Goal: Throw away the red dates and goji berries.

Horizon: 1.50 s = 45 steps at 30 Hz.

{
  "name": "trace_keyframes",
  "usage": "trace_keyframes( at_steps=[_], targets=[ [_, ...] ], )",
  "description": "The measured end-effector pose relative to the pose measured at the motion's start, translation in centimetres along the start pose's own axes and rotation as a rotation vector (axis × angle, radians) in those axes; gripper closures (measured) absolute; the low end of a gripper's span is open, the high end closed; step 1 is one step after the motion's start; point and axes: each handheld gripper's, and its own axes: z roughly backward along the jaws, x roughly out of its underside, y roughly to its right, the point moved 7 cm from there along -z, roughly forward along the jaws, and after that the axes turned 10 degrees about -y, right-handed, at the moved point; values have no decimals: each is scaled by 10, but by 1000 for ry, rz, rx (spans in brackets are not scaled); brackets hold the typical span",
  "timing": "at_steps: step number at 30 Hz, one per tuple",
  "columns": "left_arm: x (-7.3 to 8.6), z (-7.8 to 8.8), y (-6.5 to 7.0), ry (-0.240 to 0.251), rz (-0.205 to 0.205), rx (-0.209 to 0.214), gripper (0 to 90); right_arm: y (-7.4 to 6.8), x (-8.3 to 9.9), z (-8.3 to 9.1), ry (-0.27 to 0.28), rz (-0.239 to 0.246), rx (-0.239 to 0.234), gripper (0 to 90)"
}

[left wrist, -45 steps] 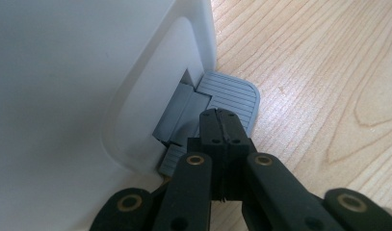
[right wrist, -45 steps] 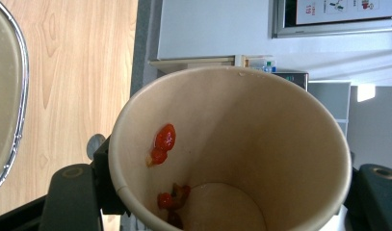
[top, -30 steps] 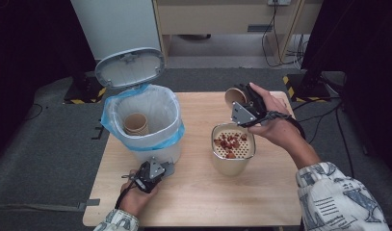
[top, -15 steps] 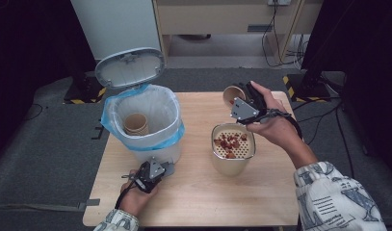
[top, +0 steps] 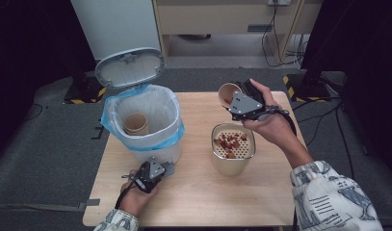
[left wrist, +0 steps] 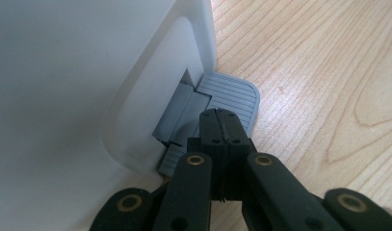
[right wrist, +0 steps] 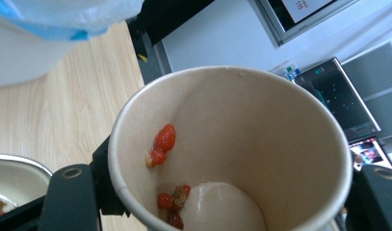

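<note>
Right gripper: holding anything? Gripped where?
Yes. The right gripper holds a paper cup by its side wall, tipped sideways, a few red bits stuck inside.

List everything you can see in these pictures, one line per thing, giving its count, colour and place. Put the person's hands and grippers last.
Table: one, light wood, centre of the high view.
Pedal bin: one, white with a blue liner, left part of the table, grey lid standing open.
Pedal: one, grey, ribbed, at the bin's foot.
Paper cup in the bin: one, brown.
Strainer container: one, metal rim, perforated insert, red bits on it, right of the bin.
Held paper cup: one, brown, tilted, a few red bits stuck inside.
Left gripper: black, shut, tip on the pedal.
Right gripper: black, shut on the held paper cup, above the strainer container.
</note>
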Motion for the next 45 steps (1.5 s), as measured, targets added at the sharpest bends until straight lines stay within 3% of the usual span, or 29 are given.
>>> trace_keyframes(
  at_steps=[16, 26, 37, 45],
  targets=[
    [0, 0, 0, -1, 0, 0, 898, 3, -19, -7, 79, -214, -94, 284],
    [0, 0, 0, -1, -1, -1, 898, 2, -28, -14, 91, -288, -135, 283],
    [0, 0, 0, -2, 1, 1, 898, 6, -39, -17, 142, -413, -190, 283],
    [0, 0, 0, 1, 1, 2, 898, 6, -47, -19, 157, -457, -230, 283]
  ],
)
